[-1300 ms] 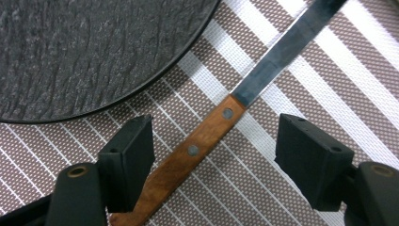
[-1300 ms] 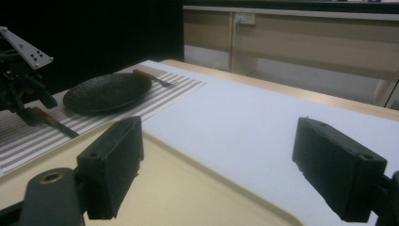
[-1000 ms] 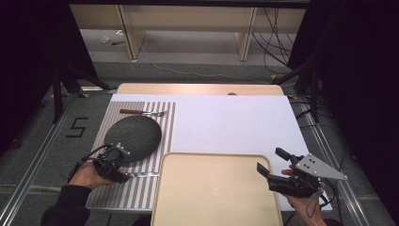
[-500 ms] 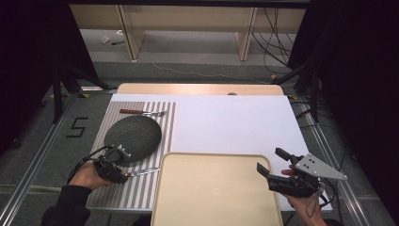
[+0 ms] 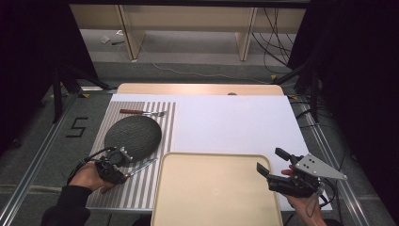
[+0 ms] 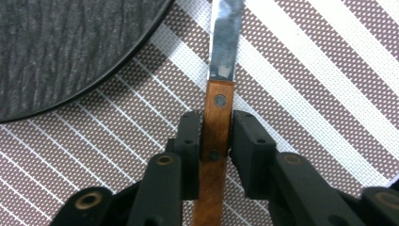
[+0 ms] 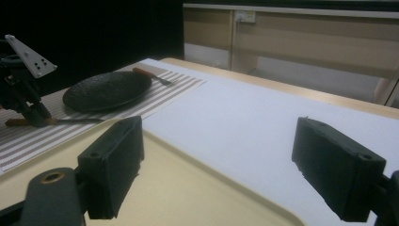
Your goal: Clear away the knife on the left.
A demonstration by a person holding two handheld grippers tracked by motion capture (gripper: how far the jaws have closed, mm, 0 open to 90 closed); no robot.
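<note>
A knife with a brown wooden handle (image 6: 218, 117) and steel blade (image 5: 141, 165) lies on the striped placemat (image 5: 141, 193), just right of a dark round plate (image 5: 133, 136). My left gripper (image 5: 123, 175) sits low over the handle end. Its jaws have just been closing, and in the left gripper view both pads (image 6: 190, 141) press the handle's sides. My right gripper (image 5: 271, 159) hovers open over the right end of the beige tray (image 5: 211, 197), nothing between its pads (image 7: 113, 165).
A fork (image 5: 141, 112) with a brown handle lies on the placemat beyond the plate. A white sheet (image 5: 235, 122) covers the table's middle and right. The tray fills the near centre. Shelving legs and cables stand behind the table.
The left gripper's jaws have drawn together around the knife handle. Both hands have stayed where they were, and the knife has not shifted.
</note>
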